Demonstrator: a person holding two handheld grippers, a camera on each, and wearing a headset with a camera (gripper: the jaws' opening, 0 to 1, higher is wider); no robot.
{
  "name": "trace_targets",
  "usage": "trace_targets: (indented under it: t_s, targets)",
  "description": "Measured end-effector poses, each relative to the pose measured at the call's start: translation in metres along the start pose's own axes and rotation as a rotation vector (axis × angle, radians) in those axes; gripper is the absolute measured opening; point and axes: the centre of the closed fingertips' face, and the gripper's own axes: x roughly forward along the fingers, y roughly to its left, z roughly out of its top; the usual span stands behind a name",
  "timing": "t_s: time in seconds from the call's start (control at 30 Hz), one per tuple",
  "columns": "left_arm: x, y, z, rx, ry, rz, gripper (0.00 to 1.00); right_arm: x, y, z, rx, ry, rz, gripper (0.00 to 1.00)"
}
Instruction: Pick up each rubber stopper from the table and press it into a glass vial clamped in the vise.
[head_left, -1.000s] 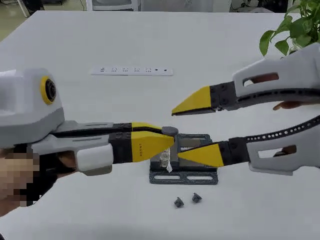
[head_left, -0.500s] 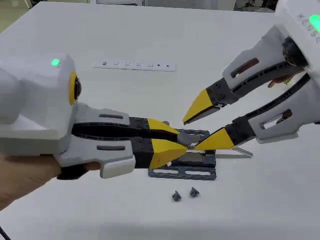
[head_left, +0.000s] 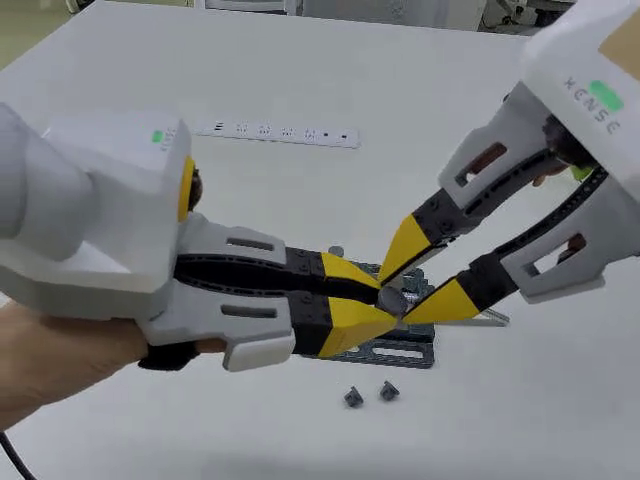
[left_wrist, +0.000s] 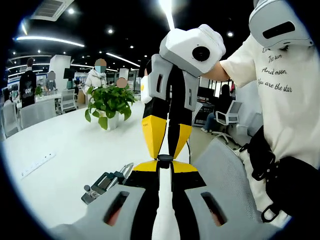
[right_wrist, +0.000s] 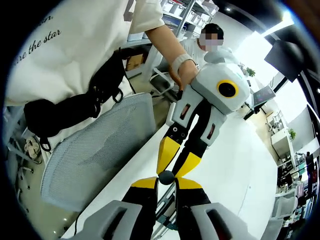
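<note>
A dark grey rubber stopper (head_left: 392, 298) hangs just above the black vise (head_left: 403, 351), pinched between two pairs of yellow jaw tips. My left gripper (head_left: 372, 303) reaches in from the left and is shut on it. My right gripper (head_left: 396, 297) comes down from the upper right, its jaws closed in on the same stopper. In the left gripper view the stopper (left_wrist: 164, 158) sits at my own tips, with the right gripper's tips meeting it from above. The right gripper view shows the stopper (right_wrist: 166, 177) likewise. Two loose stoppers (head_left: 353, 398) (head_left: 389, 391) lie in front of the vise. The grippers hide the vials.
A white power strip (head_left: 278, 131) lies on the far side of the white table. The vise's metal handle (head_left: 490, 317) sticks out to the right. A potted plant (left_wrist: 110, 102) stands on the table beyond the vise (left_wrist: 105, 182).
The right gripper has come down and left onto the stopper held by the left gripper, and its jaws have narrowed from wide open. The head camera has also shifted.
</note>
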Motion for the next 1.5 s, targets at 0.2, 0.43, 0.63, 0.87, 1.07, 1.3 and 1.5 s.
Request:
trace_targets:
  t_s: [0.2, 0.43, 0.63, 0.87, 1.07, 1.3, 1.5]
  targets:
    - [0.001, -0.002, -0.004, -0.01, 0.021, -0.007, 0.04, 0.002, 0.003, -0.001, -0.005, 0.015, 0.021, 0.09]
    - [0.003, -0.002, -0.008, -0.027, 0.034, -0.004, 0.04, 0.005, 0.006, -0.001, -0.004, 0.032, 0.045, 0.08]
    - [0.007, -0.002, -0.012, -0.041, 0.059, -0.001, 0.04, 0.008, 0.009, -0.004, -0.009, 0.074, 0.077, 0.08]
    - [0.01, -0.001, -0.015, -0.066, 0.082, 0.005, 0.04, 0.009, 0.01, -0.007, -0.002, 0.102, 0.112, 0.08]
    - [0.011, 0.002, -0.015, -0.087, 0.076, 0.016, 0.04, 0.009, 0.009, -0.009, 0.001, 0.108, 0.114, 0.08]
    - [0.012, 0.002, -0.017, -0.09, 0.079, 0.018, 0.04, 0.011, 0.009, -0.011, 0.013, 0.107, 0.127, 0.08]
    - [0.015, 0.0, -0.019, -0.1, 0.076, 0.019, 0.05, 0.014, 0.011, -0.013, 0.012, 0.108, 0.14, 0.07]
